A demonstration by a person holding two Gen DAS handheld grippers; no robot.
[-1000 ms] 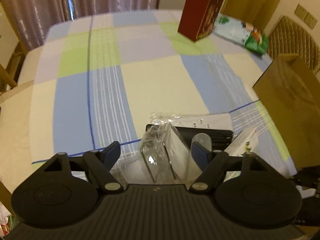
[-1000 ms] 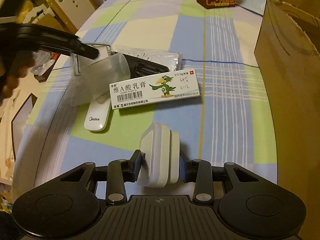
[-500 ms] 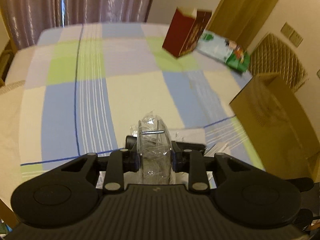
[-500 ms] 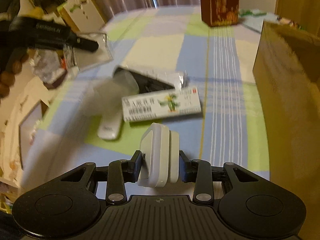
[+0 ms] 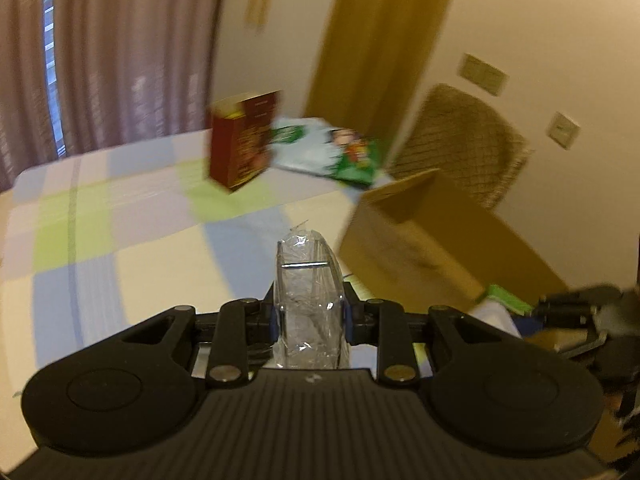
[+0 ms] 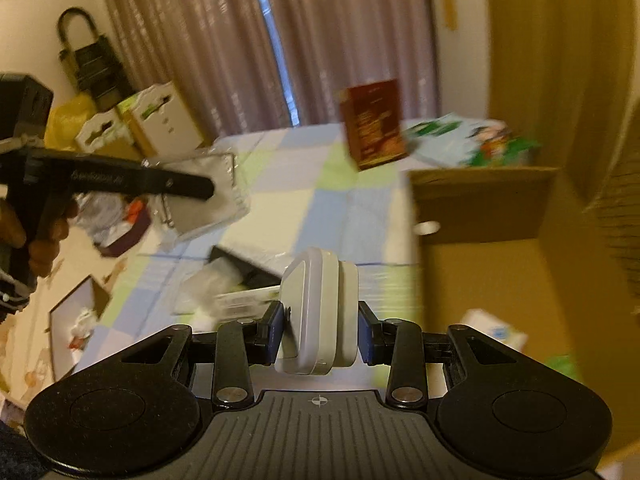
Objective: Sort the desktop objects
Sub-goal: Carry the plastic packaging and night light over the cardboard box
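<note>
Left wrist: left tool [image 5: 310, 316] pinches a clear packet [image 5: 308, 292]; right tool [image 6: 320, 328] clamps a white box [image 6: 320, 312].

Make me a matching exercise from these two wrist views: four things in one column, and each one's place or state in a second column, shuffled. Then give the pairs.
Things
1. clear plastic case
2. white adapter
3. dark red box
4. cardboard box

Places or states
A. stands upright at the far end of the checked cloth
B. clamped in the right gripper
C. open on top, at the table's right side
D. clamped in the left gripper

Pairs: 1-D, 2-B, 3-A, 4-C
</note>
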